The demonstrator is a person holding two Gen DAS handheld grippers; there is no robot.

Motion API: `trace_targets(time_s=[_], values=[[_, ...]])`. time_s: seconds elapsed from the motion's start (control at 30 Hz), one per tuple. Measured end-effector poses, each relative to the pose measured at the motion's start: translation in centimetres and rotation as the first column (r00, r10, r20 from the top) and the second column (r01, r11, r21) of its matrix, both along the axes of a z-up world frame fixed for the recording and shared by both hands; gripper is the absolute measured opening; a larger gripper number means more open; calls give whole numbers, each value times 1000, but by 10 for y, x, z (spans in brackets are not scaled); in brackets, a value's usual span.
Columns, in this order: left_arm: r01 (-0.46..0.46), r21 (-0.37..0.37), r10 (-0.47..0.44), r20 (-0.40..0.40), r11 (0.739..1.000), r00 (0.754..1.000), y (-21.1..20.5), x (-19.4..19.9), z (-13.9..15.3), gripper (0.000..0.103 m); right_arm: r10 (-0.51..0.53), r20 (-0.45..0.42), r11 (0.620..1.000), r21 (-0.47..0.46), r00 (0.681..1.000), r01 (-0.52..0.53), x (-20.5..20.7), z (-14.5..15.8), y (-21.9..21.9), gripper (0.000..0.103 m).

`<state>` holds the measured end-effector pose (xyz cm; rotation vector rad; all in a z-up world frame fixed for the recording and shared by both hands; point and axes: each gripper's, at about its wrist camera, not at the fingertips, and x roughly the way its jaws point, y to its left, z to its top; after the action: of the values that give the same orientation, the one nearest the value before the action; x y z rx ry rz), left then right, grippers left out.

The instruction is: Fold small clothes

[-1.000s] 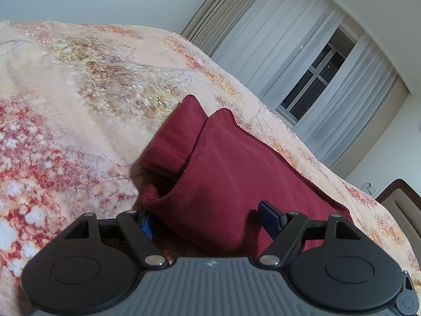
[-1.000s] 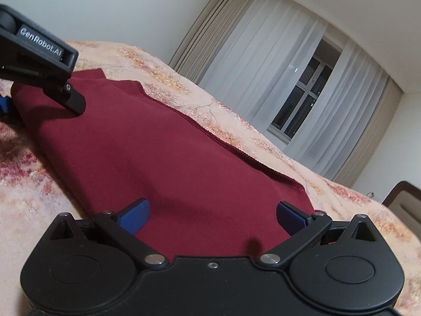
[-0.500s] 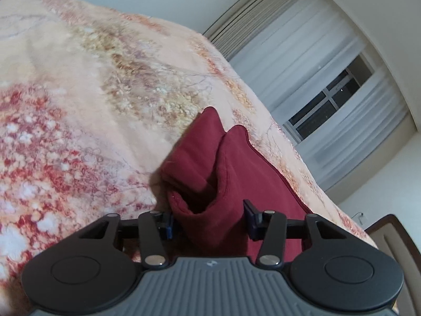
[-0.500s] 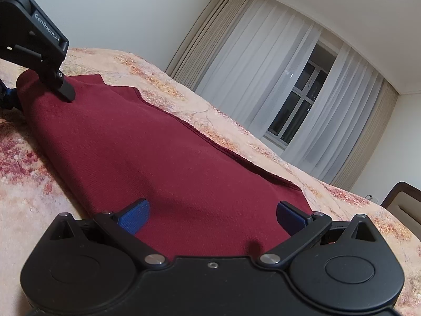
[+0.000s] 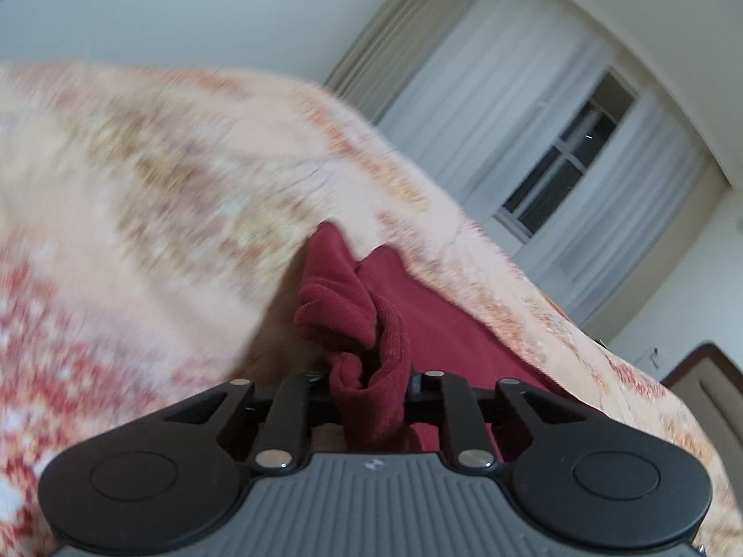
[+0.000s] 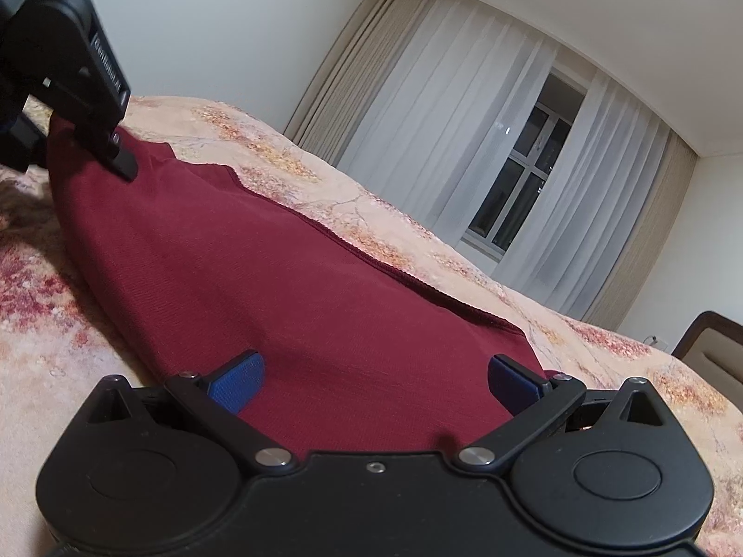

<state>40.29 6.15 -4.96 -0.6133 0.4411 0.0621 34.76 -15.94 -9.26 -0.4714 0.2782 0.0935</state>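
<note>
A dark red garment (image 6: 288, 288) lies folded on the floral bedspread (image 6: 381, 227). My left gripper (image 5: 369, 383) is shut on a bunched corner of the red garment (image 5: 367, 371), which rises between its jaws. In the right wrist view the left gripper (image 6: 100, 106) is seen at the garment's far left end. My right gripper (image 6: 374, 378) is open, its blue pads (image 6: 234, 380) spread over the garment's near edge without pinching it.
The floral bedspread (image 5: 139, 209) covers the whole bed. White curtains and a window (image 6: 515, 185) stand behind it. A dark headboard (image 6: 715, 352) shows at the far right.
My left gripper has closed on the garment's corner and lifted it, bunching the cloth. My right gripper has stayed open over the near edge.
</note>
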Motion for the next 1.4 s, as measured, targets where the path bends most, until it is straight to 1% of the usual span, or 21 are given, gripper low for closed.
trace_targets(time_s=[0.13,0.27,0.4,0.5,0.6,0.7,0.8,0.9,0.97,1.03,1.1,1.17,1.2,1.23,1.27,1.3,1.37,1.4], values=[[53,85,-58,56,995,997,-17,5,21,16,-23,-14,1000,10,1000,23,-1,3,-4,102],[124,167,-142,99,978,985,-42,13,43,15,-24,-38,999,31,999,25,-4,4,-11,103],[212,243,-245,117,947,962,-77,24,64,14,-18,-75,997,72,997,23,-5,7,-22,103],[289,283,-332,116,915,936,-108,33,76,14,-25,-98,993,111,995,36,-7,9,-33,103],[373,325,-424,100,869,900,-144,38,82,14,-34,-108,988,144,994,49,-12,11,-45,103],[458,366,-515,69,810,855,-182,36,78,14,-37,-106,984,172,994,55,-22,14,-55,103],[542,401,-598,20,739,801,-216,35,68,13,-75,-99,981,169,992,91,-35,13,-66,103],[619,425,-671,-36,660,740,-244,30,55,13,-102,-106,978,172,989,119,-49,10,-79,103],[635,447,-688,-58,630,723,-258,22,50,13,-123,-112,976,168,986,141,-57,6,-87,103],[649,456,-701,-74,609,709,-268,16,45,13,-146,-117,972,167,982,164,-65,1,-95,103],[659,468,-709,-93,589,699,-278,12,42,13,-162,-115,965,192,980,182,-72,-1,-103,103],[671,484,-713,-129,561,689,-288,12,39,13,-175,-122,954,224,977,199,-77,-4,-110,103],[674,490,-710,-148,553,689,-290,14,37,13,-180,-127,949,240,975,206,-78,-5,-114,103],[678,488,-705,-164,550,690,-292,15,35,14,-182,-133,943,256,974,211,-79,-5,-117,103],[688,477,-706,-179,547,686,-294,19,34,15,-183,-137,938,271,974,214,-79,-6,-119,103],[696,460,-708,-183,552,682,-292,20,33,16,-181,-140,934,284,973,215,-80,-6,-122,103],[711,417,-719,-174,566,673,-287,22,33,26,-176,-143,929,303,974,213,-80,-7,-125,103],[720,390,-725,-166,574,668,-284,24,34,29,-174,-143,927,310,974,211,-80,-6,-125,103]])
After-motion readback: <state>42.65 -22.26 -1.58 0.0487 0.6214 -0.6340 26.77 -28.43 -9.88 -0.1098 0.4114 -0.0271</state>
